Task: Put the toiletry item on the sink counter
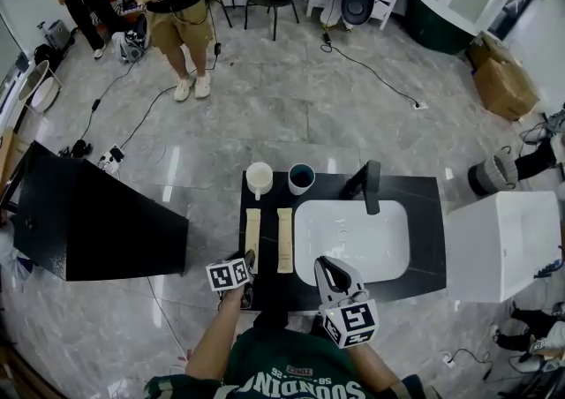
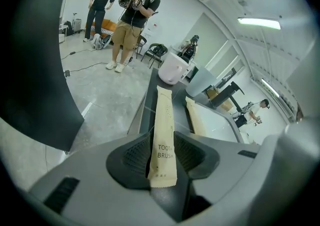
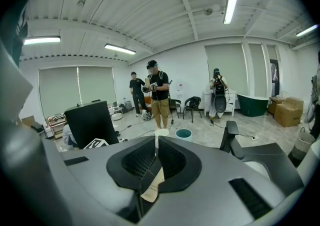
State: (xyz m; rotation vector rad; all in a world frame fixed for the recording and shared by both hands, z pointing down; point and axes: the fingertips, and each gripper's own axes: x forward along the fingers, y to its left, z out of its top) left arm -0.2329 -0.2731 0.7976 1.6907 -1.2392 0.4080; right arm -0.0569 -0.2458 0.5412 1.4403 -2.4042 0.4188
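The left gripper (image 2: 163, 156) is wide so the toothbrush packet (image 2: 164, 120) can rest on the worktop (image 2: 181, 116); the right gripper (image 3: 155, 162) pinches another packet (image 3: 152, 188).

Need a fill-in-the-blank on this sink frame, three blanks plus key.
The beige paper packet between the left tongs reads TOOTH ____. In the head view, it and a second beige packet lie ____ of the white sink basin. The right tongs are shut on a third beige packet; the left tongs stand ____.
Missing: BRUSH; left; open.
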